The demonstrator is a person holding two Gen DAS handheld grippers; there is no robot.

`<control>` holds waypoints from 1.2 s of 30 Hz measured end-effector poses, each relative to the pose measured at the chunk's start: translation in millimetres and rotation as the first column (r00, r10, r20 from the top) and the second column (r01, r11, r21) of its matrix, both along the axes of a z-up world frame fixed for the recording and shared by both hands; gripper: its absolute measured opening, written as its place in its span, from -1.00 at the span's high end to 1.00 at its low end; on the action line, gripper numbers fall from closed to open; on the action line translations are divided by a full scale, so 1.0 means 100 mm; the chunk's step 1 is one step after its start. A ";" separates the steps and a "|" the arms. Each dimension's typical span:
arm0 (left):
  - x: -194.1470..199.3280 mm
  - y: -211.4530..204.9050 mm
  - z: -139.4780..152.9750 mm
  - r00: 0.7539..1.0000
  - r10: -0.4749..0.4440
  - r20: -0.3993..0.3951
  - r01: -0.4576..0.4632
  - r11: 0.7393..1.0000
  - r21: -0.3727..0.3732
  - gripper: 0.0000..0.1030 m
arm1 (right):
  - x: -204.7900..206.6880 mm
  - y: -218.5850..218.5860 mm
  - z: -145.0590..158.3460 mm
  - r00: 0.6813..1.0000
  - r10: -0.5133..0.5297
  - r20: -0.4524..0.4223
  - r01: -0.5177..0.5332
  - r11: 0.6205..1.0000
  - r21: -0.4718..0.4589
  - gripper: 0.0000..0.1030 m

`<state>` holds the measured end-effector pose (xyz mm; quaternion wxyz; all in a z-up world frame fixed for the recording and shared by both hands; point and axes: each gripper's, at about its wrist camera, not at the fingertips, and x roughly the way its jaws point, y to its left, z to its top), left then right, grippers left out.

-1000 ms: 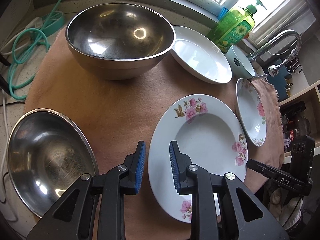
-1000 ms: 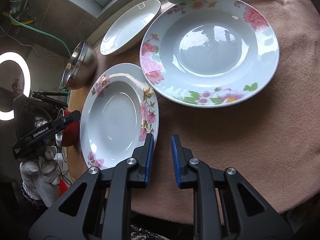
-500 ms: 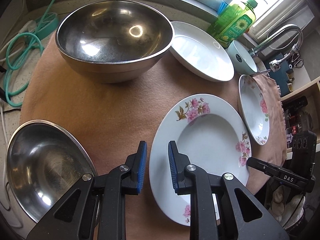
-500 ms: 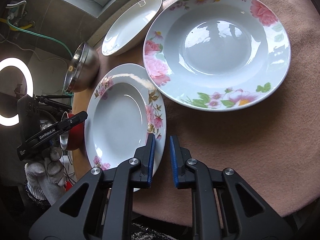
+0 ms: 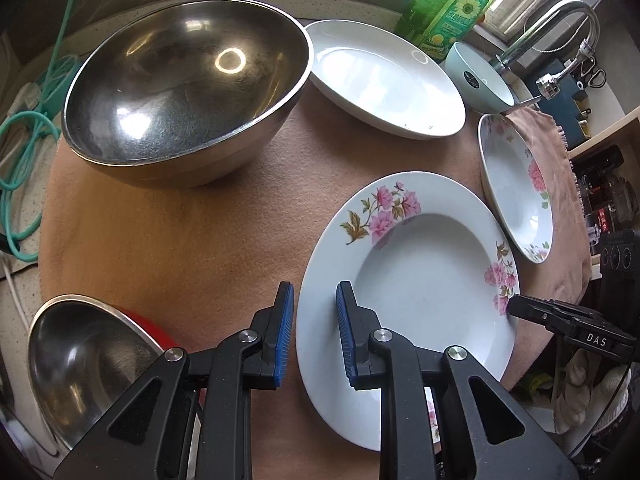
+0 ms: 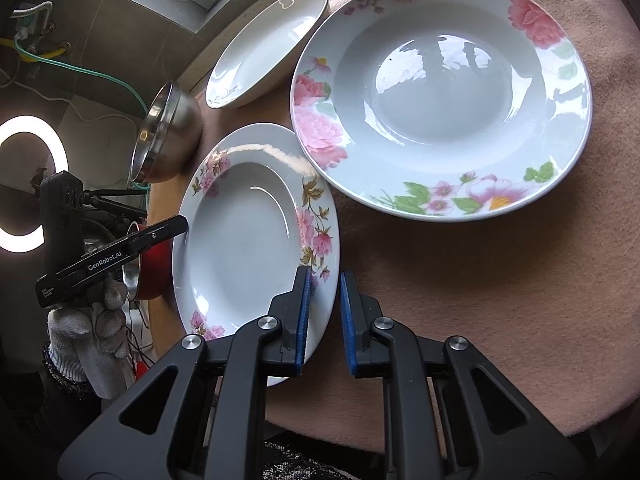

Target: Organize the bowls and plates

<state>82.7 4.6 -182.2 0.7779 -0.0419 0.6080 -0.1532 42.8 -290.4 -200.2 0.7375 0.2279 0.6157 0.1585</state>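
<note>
Lettering "GenRobot.AI" on left gripper (image 6: 182, 225), "DAS" on right gripper (image 5: 514, 307), both clamped on opposite rims of small floral plate (image 5: 408, 276) at cloth (image 5: 192, 236) near edge, three other plates, two steel bowls.

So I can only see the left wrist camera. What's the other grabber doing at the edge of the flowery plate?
Observer: The right gripper has its jaws nearly shut, with the rim of the small flowered plate between them.
Operator: Cool! And who's holding my grabber?
Observer: A hand in a white knitted glove holds the left gripper.
Operator: Is anything glowing behind it?
Observer: Yes, a lit ring light stands off past the table's edge.
</note>
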 end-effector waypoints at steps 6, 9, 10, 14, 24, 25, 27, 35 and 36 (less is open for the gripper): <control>0.02 0.00 0.00 1.000 -0.018 -0.002 0.018 1.000 0.003 0.61 | 0.01 0.02 0.01 1.000 0.005 0.001 -0.005 1.000 -0.002 0.72; 0.02 -0.01 0.00 1.000 -0.022 0.002 0.022 1.000 0.008 0.61 | 0.01 0.04 0.02 1.000 0.009 0.002 -0.009 1.000 -0.008 0.73; 0.01 0.00 0.00 1.000 -0.022 0.003 0.022 1.000 0.010 0.61 | 0.01 0.04 0.02 1.000 0.010 0.001 -0.010 1.000 -0.008 0.73; 0.00 -0.01 0.00 1.000 -0.018 0.007 0.018 1.000 0.012 0.61 | 0.03 0.04 0.01 1.000 0.018 -0.010 -0.018 1.000 -0.004 0.72; -0.11 -0.02 0.02 1.000 0.003 0.011 -0.004 1.000 0.028 0.60 | 0.06 0.09 0.00 0.998 0.052 -0.017 -0.053 0.998 -0.018 0.72; -0.12 -0.03 0.02 1.000 0.004 0.012 -0.005 1.000 0.029 0.60 | 0.06 0.10 0.00 0.998 0.057 -0.018 -0.057 0.998 -0.019 0.72; -0.13 -0.03 0.02 1.000 0.004 0.012 -0.005 1.000 0.029 0.60 | 0.05 0.11 0.00 0.998 0.064 -0.019 -0.064 0.998 -0.021 0.72; -0.15 -0.09 0.01 1.000 -0.010 0.018 0.009 0.999 0.040 0.58 | -0.04 0.17 0.00 0.996 0.081 -0.032 -0.081 0.996 -0.020 0.72; -0.15 -0.10 0.01 1.000 -0.013 0.020 0.012 0.999 0.043 0.58 | -0.07 0.16 0.00 0.996 0.081 -0.035 -0.081 0.997 -0.018 0.72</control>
